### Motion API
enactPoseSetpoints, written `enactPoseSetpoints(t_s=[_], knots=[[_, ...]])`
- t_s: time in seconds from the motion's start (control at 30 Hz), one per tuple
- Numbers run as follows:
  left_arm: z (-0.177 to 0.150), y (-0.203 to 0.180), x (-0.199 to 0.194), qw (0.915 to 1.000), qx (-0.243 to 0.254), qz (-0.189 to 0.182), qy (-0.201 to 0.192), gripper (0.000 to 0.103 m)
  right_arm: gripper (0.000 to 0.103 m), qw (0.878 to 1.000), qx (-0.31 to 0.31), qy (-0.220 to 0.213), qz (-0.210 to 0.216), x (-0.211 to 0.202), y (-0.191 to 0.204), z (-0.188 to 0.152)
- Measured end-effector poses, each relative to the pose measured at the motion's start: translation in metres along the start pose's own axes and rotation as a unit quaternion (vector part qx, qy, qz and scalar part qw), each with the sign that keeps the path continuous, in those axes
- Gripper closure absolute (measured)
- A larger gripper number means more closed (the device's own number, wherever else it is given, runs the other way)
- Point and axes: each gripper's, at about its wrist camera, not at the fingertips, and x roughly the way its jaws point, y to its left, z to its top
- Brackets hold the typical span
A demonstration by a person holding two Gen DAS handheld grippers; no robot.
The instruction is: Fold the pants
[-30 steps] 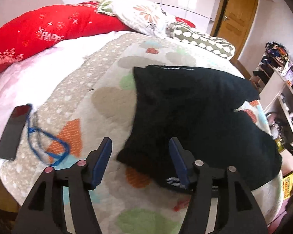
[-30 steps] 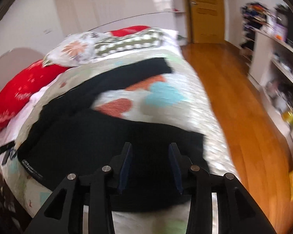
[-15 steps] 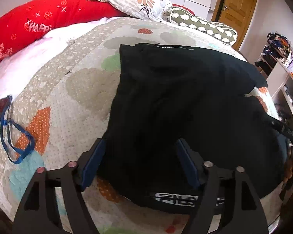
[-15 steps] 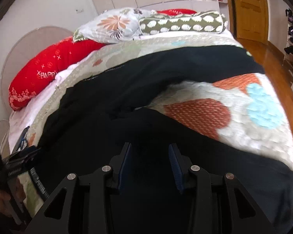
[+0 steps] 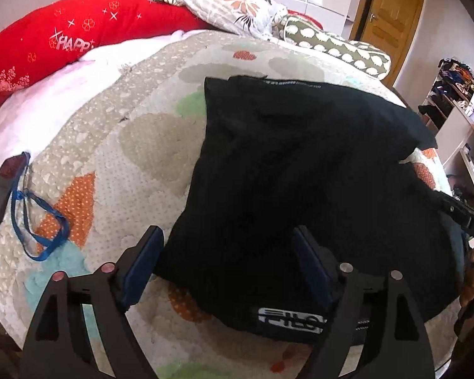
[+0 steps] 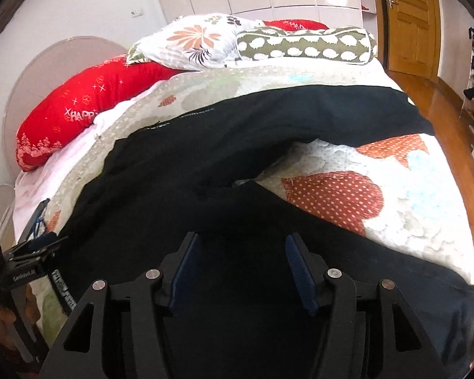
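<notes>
The black pants (image 5: 294,183) lie spread across the patterned quilt (image 5: 136,158) on the bed, filling the centre and right of the left wrist view, with bare quilt at left up to a blue strap (image 5: 31,221). The left gripper (image 5: 227,259), fingers apart, hovers at the lower centre over the pants' near corner. The right gripper (image 6: 241,262), fingers apart and holding nothing, hangs above dark fabric at the bottom centre of its view.

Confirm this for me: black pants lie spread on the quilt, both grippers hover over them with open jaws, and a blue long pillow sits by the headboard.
One thing is off: the long pillow by the headboard is red, not blue, as the right wrist view shows. The rest holds: the black pants lie spread on the quilt, and the left gripper and right gripper hover over them with open jaws.
</notes>
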Motion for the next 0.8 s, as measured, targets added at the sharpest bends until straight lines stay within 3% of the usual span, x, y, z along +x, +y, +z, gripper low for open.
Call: enactPoseSetpoints(t_s=[0.23, 0.47, 0.67, 0.8], knots=[[-0.006, -0.012, -0.005, 0.9999, 0.012, -0.005, -0.005, 0.02, 0.04, 1.0, -0.011, 0.012, 0.003, -0.011, -0.001, -0.018], [-0.012, -0.022, 0.01, 0.9987, 0.047, 0.021, 0.002, 0.019, 0.034, 0.999, -0.028, 0.035, -0.006, 0.007, 0.005, -0.03], [0.006, -0.015, 0.001, 0.9984, 0.055, 0.011, -0.003, 0.019, 0.033, 0.998, -0.054, 0.013, 0.006, -0.004, 0.01, 0.004], [0.03, -0.013, 0.001, 0.9968, 0.079, 0.004, -0.011, 0.019, 0.027, 0.996, -0.093, -0.012, -0.007, 0.0, 0.01, 0.043]])
